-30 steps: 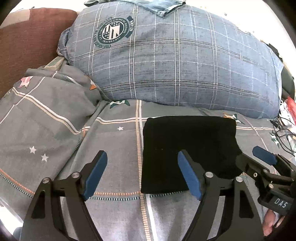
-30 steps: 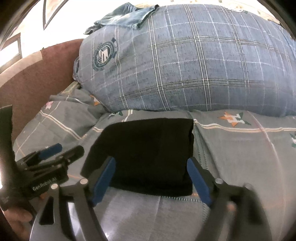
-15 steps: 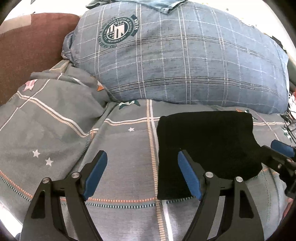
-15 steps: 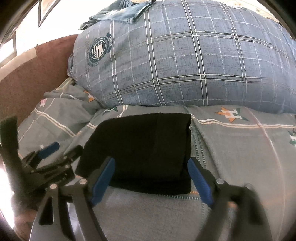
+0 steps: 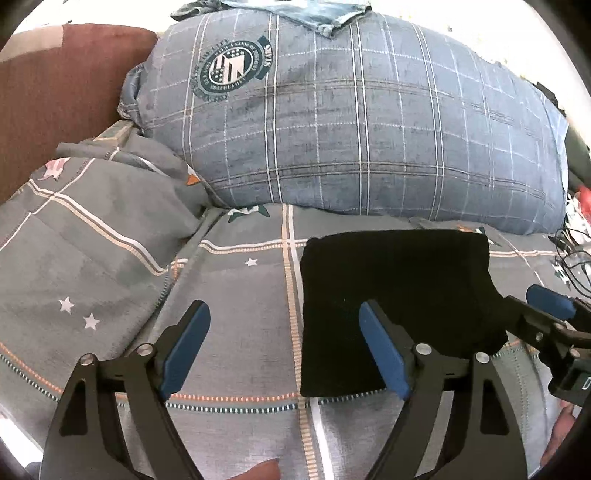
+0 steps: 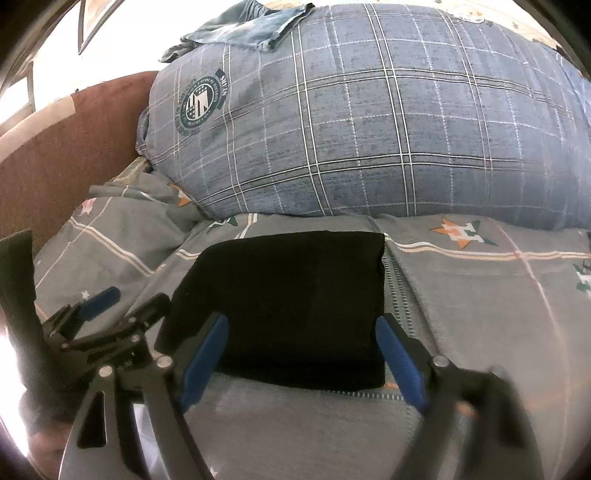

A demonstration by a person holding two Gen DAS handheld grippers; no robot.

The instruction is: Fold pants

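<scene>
The black pants (image 5: 395, 291) lie folded into a compact rectangle on the grey bedspread, also in the right wrist view (image 6: 295, 295). My left gripper (image 5: 284, 343) is open and empty, just in front of the fold's left near corner. My right gripper (image 6: 303, 354) is open and empty, its blue fingers straddling the fold's near edge. The right gripper also shows at the right edge of the left wrist view (image 5: 546, 314), and the left gripper shows at the left of the right wrist view (image 6: 110, 310).
A big blue plaid pillow (image 5: 369, 122) lies right behind the pants, with a denim garment (image 6: 243, 26) on top. A brown headboard (image 5: 55, 92) stands at the left. The bedspread (image 5: 110, 258) is rumpled at the left. Cables (image 5: 576, 266) lie at the far right.
Both grippers have shifted slightly over the folded pants: left a little to the left, then back. Both stayed open and empty. The pants have not moved.
</scene>
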